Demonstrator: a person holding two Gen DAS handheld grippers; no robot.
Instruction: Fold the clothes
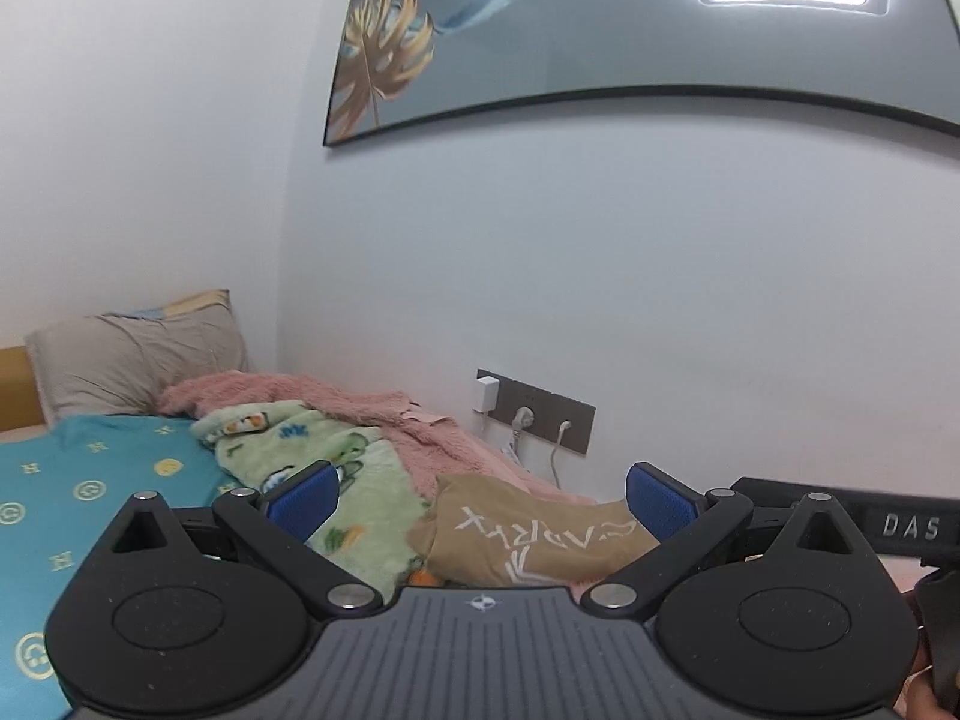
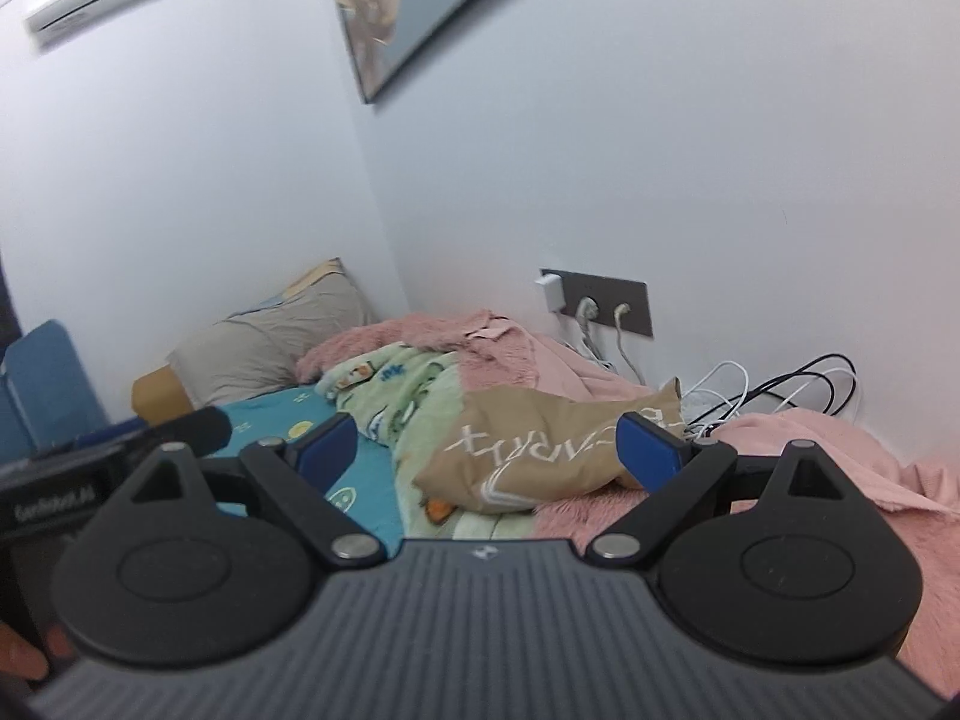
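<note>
Left claw (image 1: 480, 501) spread wide, nothing between its blue pads. Right claw (image 2: 489, 450) likewise spread and empty. Both hover above the bed (image 1: 72, 480), aimed at the tan garment (image 2: 540, 450) with white lettering, which lies rumpled on the pink fleece blanket (image 2: 840, 456), beside the green cartoon-print blanket (image 1: 360, 498). Garment looks thin, soft and light; likely limp and prone to sagging. Best hold, I judge: pinch two outer corners or the hem edge, one per claw. Charger cables (image 2: 780, 384) lie near the wall behind it.
</note>
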